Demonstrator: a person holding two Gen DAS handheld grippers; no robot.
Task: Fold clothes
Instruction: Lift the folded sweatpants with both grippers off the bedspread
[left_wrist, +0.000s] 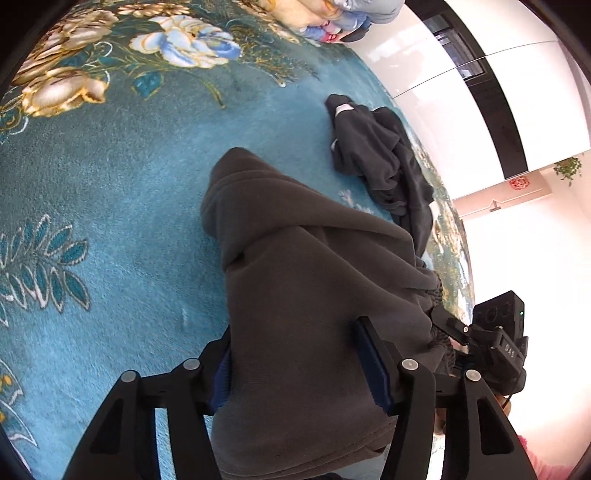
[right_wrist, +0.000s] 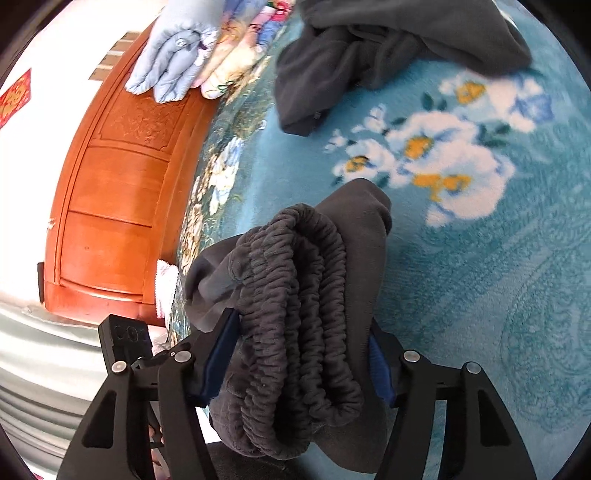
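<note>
On the teal plush blanket with white and gold flowers that covers the bed, a brownish-grey fleece garment hangs lifted between the two tools. The left gripper has its blue-padded jaws pressed in on a thick fold of that fleece, which drapes forward and hides the blanket just ahead of it. Only the right wrist view shows the ruched elastic waistband, bunched in several ropes and pinched by the right gripper; from the left wrist view that gripper appears merely as a black block with a small green light at the garment's far edge. A second, darker charcoal garment in a crumpled heap lies well apart on the blanket, near its edge. The right view alone takes in the carved orange-brown wooden headboard beside the bed and a pale blue quilted bundle with patterned folded bedding next to it.
</note>
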